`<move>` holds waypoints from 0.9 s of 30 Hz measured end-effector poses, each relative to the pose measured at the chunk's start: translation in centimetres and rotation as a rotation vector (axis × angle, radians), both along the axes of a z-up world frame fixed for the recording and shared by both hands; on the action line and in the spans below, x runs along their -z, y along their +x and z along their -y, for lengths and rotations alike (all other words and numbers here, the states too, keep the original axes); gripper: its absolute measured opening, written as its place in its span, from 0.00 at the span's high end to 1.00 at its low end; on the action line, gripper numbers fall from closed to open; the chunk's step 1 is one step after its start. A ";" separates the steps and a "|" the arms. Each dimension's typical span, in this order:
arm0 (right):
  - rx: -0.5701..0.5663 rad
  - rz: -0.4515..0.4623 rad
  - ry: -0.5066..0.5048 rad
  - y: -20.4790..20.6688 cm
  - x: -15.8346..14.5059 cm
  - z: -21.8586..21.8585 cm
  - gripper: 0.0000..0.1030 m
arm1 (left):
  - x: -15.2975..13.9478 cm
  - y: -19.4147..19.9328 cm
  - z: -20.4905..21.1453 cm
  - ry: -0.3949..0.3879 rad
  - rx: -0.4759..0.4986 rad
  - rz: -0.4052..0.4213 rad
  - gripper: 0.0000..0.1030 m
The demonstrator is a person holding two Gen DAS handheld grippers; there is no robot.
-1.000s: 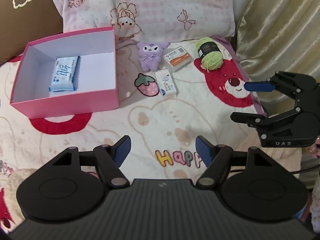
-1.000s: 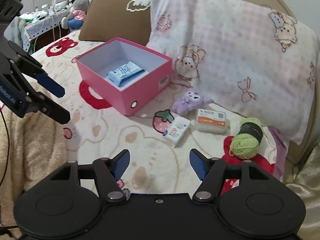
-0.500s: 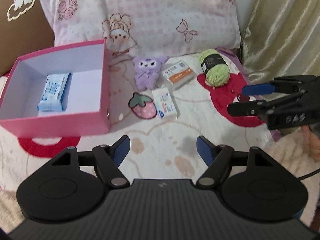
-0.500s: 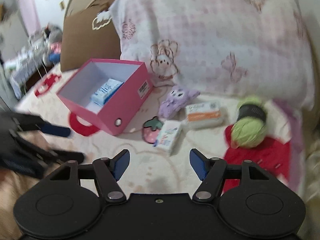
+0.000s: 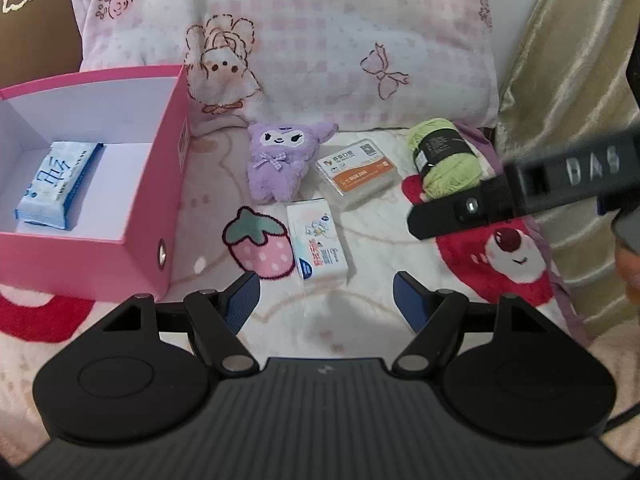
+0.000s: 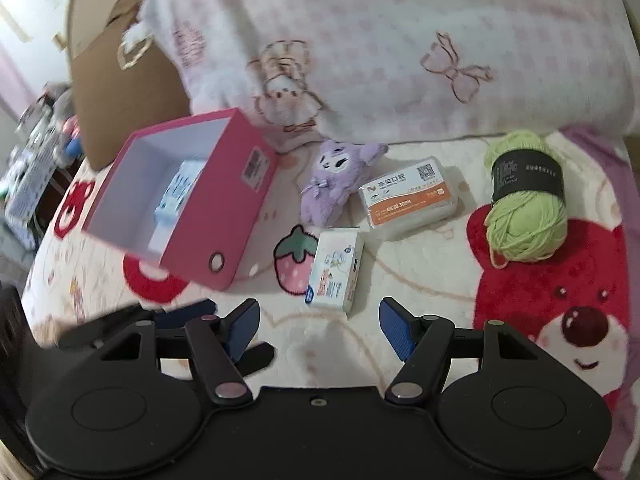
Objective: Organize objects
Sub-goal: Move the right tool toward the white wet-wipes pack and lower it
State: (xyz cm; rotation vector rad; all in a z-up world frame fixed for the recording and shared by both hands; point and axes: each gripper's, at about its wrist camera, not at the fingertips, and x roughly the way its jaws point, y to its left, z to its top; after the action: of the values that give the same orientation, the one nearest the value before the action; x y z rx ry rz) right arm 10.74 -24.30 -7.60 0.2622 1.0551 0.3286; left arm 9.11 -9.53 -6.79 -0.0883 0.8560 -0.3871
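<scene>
Pink box (image 5: 158, 184) sits open-topped at the left of the bed (image 5: 372, 320), so it reads as the collection bin; one blue tissue pack (image 5: 56, 184) already lies flat inside on the floor of it. Everything left to sort is clustered to the right of the box, below the pink pillow (image 5: 320, 40): purple plush (image 5: 282, 160), clear card case with orange label (image 5: 358, 172) just beside it, green yarn ball (image 5: 444, 160) further right, and the small white carton (image 5: 318, 240) nearest you, next to the printed strawberry. All four lie loose on the blanket, none touching the box.

Your left gripper (image 5: 326, 300) points down at the bed, angled forward, its fingers (image 5: 240, 304) spread apart with nothing between them. The white carton lies just ahead of the gap, not yet inside it, so it looks like your likely first pick.

Your right gripper (image 6: 318, 322) is pitched down too, its fingers (image 6: 394, 328) open and empty, aimed at the same carton from the yarn side. In the left view it crosses in at the right, over the yarn and red bear print. The left tool shows blurred at the lower left of the right view.

Both tools aim at the same spot; I'd judge only one should commit.
</scene>
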 end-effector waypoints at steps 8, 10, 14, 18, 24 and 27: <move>0.071 -0.038 0.018 3.1 5.2 -0.6 0.31 | 4.2 1.5 1.5 0.085 -0.021 0.038 0.30; 0.084 -0.038 0.019 3.5 6.0 0.2 0.31 | 5.2 1.9 1.6 0.085 -0.019 0.024 0.30; 0.121 -0.071 0.127 4.3 6.7 1.9 0.31 | 6.6 2.4 1.4 0.075 -0.005 0.039 0.31; 0.097 -0.083 0.133 4.8 7.2 1.1 0.31 | 7.6 3.3 1.3 -0.001 0.015 -0.004 0.31; 0.079 -0.072 0.140 5.6 7.9 0.3 0.35 | 8.4 3.7 1.6 -0.012 0.020 0.027 0.36; 0.084 -0.063 0.114 6.0 8.2 0.1 0.43 | 8.7 4.0 1.7 -0.003 0.026 0.044 0.43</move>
State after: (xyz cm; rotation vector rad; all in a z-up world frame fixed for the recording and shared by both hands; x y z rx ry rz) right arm 16.76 -24.35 -15.80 0.4201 1.0852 0.3066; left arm 13.07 -11.24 -15.45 -0.0714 0.8137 -0.4135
